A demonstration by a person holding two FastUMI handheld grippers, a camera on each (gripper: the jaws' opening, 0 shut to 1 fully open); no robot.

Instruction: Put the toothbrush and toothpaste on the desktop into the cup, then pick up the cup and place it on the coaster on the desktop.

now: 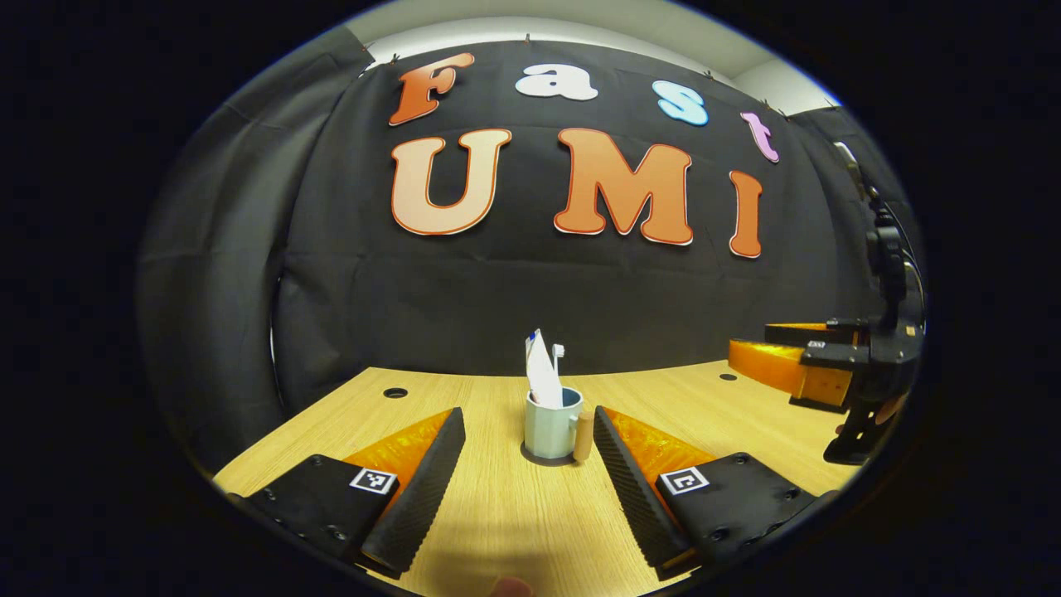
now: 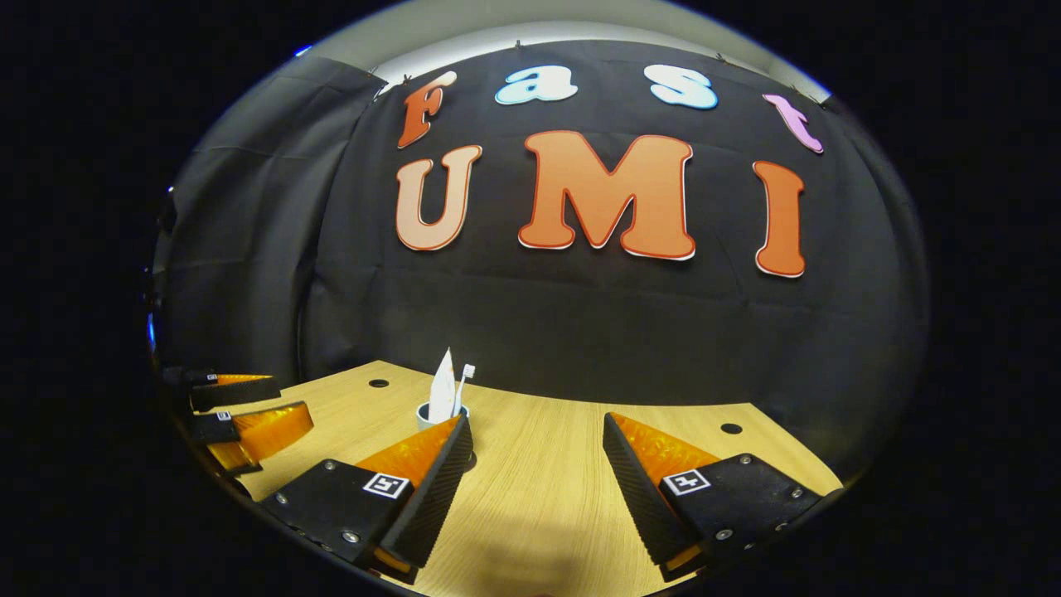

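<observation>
A pale blue-grey cup (image 1: 549, 429) with a wooden handle (image 1: 583, 437) stands upright on a dark coaster (image 1: 539, 458) on the wooden desktop (image 1: 514, 514). A white toothpaste tube (image 1: 542, 375) and a toothbrush (image 1: 558, 351) stick up out of it. My left gripper (image 1: 527, 414) is open just short of the cup, one finger on either side, not touching it. In the right gripper view the cup (image 2: 427, 412) is partly hidden behind my right gripper's left finger, with the toothpaste (image 2: 442, 388) and toothbrush (image 2: 465, 380) above it. My right gripper (image 2: 537, 421) is open over bare desk.
The right gripper (image 1: 787, 356) hangs open over the desk's right side in the left gripper view. The left gripper (image 2: 249, 410) sits at the far left of the right gripper view. Small round holes (image 1: 395, 392) (image 1: 728, 377) lie near the desk's back edge. The black cloth wall stands behind.
</observation>
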